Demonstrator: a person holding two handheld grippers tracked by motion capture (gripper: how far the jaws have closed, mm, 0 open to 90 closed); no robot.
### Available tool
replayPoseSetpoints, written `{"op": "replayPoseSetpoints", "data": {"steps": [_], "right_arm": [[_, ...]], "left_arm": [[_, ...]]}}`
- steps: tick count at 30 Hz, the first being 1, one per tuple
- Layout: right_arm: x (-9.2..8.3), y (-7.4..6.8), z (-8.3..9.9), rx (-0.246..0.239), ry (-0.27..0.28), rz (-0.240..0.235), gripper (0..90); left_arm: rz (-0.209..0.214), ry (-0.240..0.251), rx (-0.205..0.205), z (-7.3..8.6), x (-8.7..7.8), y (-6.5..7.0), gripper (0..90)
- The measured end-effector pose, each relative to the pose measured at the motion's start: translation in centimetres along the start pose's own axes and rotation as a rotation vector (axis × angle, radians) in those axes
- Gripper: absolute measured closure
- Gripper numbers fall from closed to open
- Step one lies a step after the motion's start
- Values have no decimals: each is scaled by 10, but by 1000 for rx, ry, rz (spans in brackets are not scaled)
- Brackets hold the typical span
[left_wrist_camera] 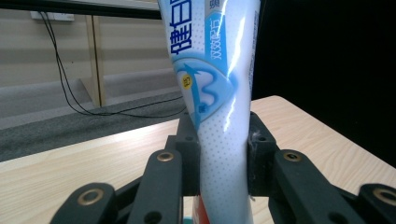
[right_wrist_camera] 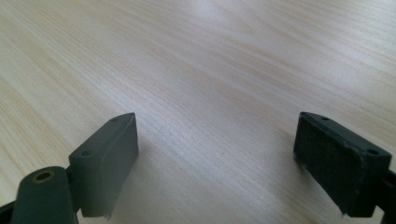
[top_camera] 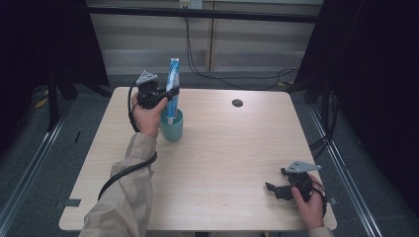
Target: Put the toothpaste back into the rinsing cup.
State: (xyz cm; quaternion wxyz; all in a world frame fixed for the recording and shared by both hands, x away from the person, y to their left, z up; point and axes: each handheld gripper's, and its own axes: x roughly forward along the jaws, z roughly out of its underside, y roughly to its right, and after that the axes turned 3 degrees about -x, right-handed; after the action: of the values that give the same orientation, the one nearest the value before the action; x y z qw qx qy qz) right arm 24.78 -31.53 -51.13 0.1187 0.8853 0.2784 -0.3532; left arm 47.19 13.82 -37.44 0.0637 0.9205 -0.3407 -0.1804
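A blue-and-white toothpaste tube (top_camera: 172, 84) stands upright with its lower end in a teal cup (top_camera: 172, 127) at the table's back left. My left gripper (top_camera: 168, 96) is shut on the tube above the cup's rim. In the left gripper view the tube (left_wrist_camera: 219, 116) rises between both black pads (left_wrist_camera: 190, 154), which press its sides. My right gripper (top_camera: 273, 189) rests low near the table's front right corner. Its jaws stand wide apart over bare wood in the right gripper view (right_wrist_camera: 215, 163), with nothing between them.
The light wooden table (top_camera: 222, 163) has a round cable hole (top_camera: 237, 102) at the back right. Black cables hang on the wall behind. Dark curtains flank both sides, and metal floor rails run along the table's left and right.
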Motion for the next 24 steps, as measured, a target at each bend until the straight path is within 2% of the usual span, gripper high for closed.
{"op": "replayPoseSetpoints", "data": {"steps": [4, 10, 17, 24], "right_arm": [[0, 0, 0, 1, -1, 0, 135], [0, 0, 0, 1, -1, -2, 135], [0, 0, 0, -1, -1, -2, 135], [0, 0, 0, -3, 0, -5, 135]], "left_arm": [[-7, -1, 7, -2, 1, -2, 725], [-19, 10, -4, 0, 6, -5, 725], [-28, 3, 1, 10, 15, -9, 723], [-44, -27, 28, 21, 21, -11, 721]]}}
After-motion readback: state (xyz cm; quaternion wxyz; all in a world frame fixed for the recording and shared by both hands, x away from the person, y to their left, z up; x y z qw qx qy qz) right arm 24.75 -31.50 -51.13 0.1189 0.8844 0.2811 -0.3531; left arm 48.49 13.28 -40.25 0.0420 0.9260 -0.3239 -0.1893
